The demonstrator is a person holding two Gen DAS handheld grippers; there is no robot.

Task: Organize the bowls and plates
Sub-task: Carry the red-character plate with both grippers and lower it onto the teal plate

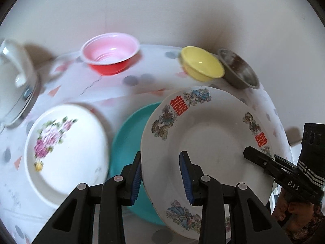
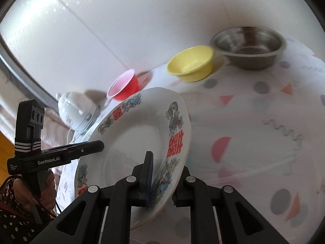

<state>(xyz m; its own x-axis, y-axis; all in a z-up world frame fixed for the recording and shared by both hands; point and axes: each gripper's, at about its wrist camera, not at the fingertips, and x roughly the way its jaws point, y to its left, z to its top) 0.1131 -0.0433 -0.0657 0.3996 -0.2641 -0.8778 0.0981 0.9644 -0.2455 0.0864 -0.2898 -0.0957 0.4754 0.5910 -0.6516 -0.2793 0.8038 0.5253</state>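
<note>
step: dragon plate (image 1: pixel 205 142) is up off the table, tilted, carried by both grippers; judged mid-transfer toward a stack.
left gripper (image 1: pixel 162 180): clamped on the plate's near rim, 1 blue pad on top, 1 under.
right gripper (image 2: pixel 161 180): clamped on the opposite rim; jaws nearly together with only the rim between.
plate position: above and overlapping the teal plate (image 1: pixel 130 134); floral plate (image 1: pixel 67 148) sits on the cloth just left of the teal plate.
bowls, relative to the dragon plate: red bowl (image 1: pixel 110 56) beyond it to the left, yellow bowl (image 1: pixel 202 64) and steel bowl (image 1: pixel 238 71) just beyond its far edge, touching or nearly so. White pot (image 1: pixel 15 81) far left.
next move, my read: level the plate, centre it over the teal plate, lower, release both sides together. Risk: tilt lets it slide out of 1 clamp.
writing: 2 red double-happiness characters on the plate rim; "GenRobot.AI" on the left tool, seen from the right wrist; "DAS" on the right tool, seen from the left wrist.
table: tablecloth (image 2: pixel 264 122) with dots and triangles.
</note>
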